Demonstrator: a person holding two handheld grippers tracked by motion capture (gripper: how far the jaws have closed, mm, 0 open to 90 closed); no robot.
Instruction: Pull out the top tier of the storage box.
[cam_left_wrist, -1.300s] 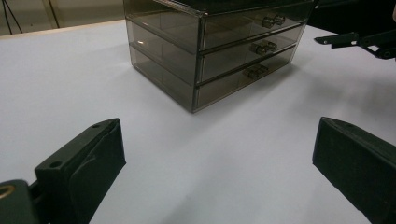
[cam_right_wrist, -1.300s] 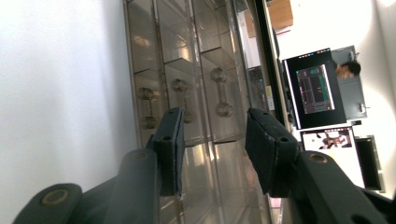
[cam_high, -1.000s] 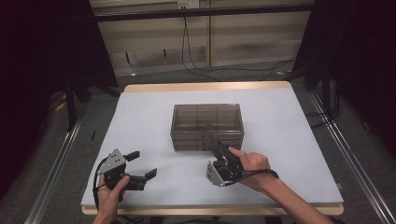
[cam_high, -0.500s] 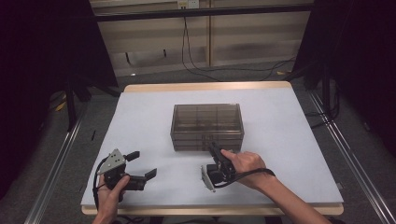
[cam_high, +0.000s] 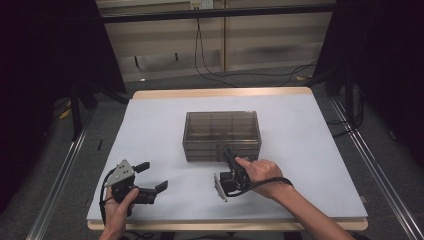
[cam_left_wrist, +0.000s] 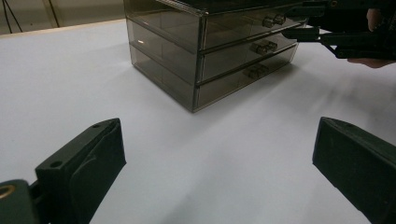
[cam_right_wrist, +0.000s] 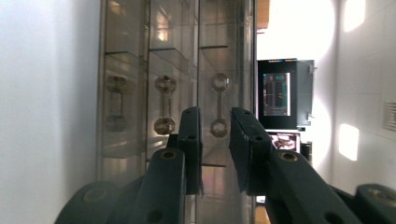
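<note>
The smoky three-drawer organiser (cam_high: 222, 136) sits near the middle of the white table (cam_high: 310, 165), its drawer fronts facing you, all three drawers looking closed. Your right gripper (cam_high: 230, 156) is rolled on its side at those fronts, and its jaws have just been closing: they stand narrow, with the top drawer's handle (cam_right_wrist: 219, 105) ahead in the gap between them but not yet pinched, so nothing is held. The risk is in the aim. In the right gripper view the left jaw lies almost in line with the middle drawer's handle (cam_right_wrist: 165, 104), so if you push in a touch off line you could catch the wrong bar, or clamp on the drawer edge and slip off. The box also looks light and nothing braces it; a pull on a stiff drawer would likely drag the whole unit toward you instead of opening it. Your left gripper (cam_high: 150, 177) rests well apart on the table with its jaws wide and empty, so it offers no steadying. The right gripper view gives you the line-up of the jaws against the handles, which the high view hides behind your right hand (cam_high: 260, 172). The left gripper view shows the stack from the side, with the right gripper (cam_left_wrist: 327, 30) level with the upper drawers.
</note>
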